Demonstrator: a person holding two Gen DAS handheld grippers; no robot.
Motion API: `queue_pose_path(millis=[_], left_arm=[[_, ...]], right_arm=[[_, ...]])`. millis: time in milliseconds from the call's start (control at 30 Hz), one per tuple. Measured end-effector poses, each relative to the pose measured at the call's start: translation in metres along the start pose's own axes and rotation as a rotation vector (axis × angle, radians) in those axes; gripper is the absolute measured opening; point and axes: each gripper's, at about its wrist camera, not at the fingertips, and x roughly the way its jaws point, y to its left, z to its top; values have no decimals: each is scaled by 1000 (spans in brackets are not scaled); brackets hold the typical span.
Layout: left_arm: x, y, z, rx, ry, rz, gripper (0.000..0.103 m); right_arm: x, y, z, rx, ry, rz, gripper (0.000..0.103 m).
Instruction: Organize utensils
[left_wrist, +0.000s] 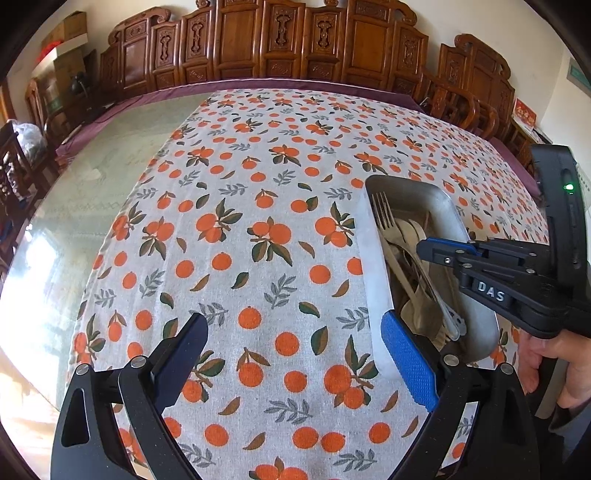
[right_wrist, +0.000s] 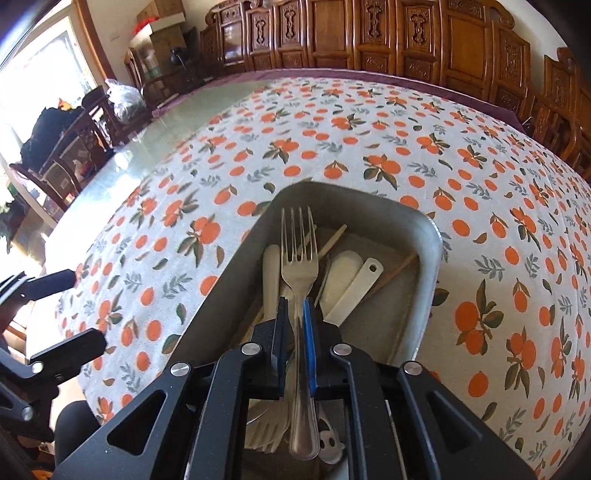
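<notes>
One tabletop (left_wrist: 258, 221), orange-print cloth; metal tray (right_wrist: 424, 236) of mixed utensils at right. Left gripper (left_wrist: 295, 354) beside tray, jaws apart, idle. Right gripper (right_wrist: 294, 343) clamped on steel fork (right_wrist: 299, 258) above tray. Step: sorting fork. Next: likely carry to cloth, release.

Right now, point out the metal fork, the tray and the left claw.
metal fork (right_wrist: 298, 266), right wrist view, on the base of its prongs.
tray (right_wrist: 430, 258), right wrist view, on its far right wall.
left claw (left_wrist: 295, 354), left wrist view, midway between its open fingertips.
</notes>
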Motion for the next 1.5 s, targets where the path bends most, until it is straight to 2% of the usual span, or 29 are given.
queue_pose_path(millis=[200,267,367,433,567,633,833,1100,1500], left_arm=[[-10,-15,2,20,-34,-1,91],[-16,-21,3,28,-49,-3,92],[-25,-34,4,46,-75,-7,95],[-30,-46,3,67,-82,-9,95],[-38,-67,-1,90,-90,-7,95],[-43,-77,-3,96,-96,-12,95],[-66,-108,-13,103,-123,-53,95],[-106,-140,-30,94,-187,-45,95],[-168,-163,-57,126,-273,-50,95]], right_arm=[[-41,-7,-13,-13,-79,-16,11],[-59,-11,-20,-15,-117,-32,15],[-86,-19,-33,2,-170,-52,29],[-99,-25,-39,18,-191,-64,43],[-131,-36,-55,49,-233,-90,58],[-145,-41,-63,69,-254,-115,76],[-192,-54,-88,111,-312,-158,99],[-241,-57,-129,115,-371,-243,100],[-290,-60,-169,151,-445,-258,100]])
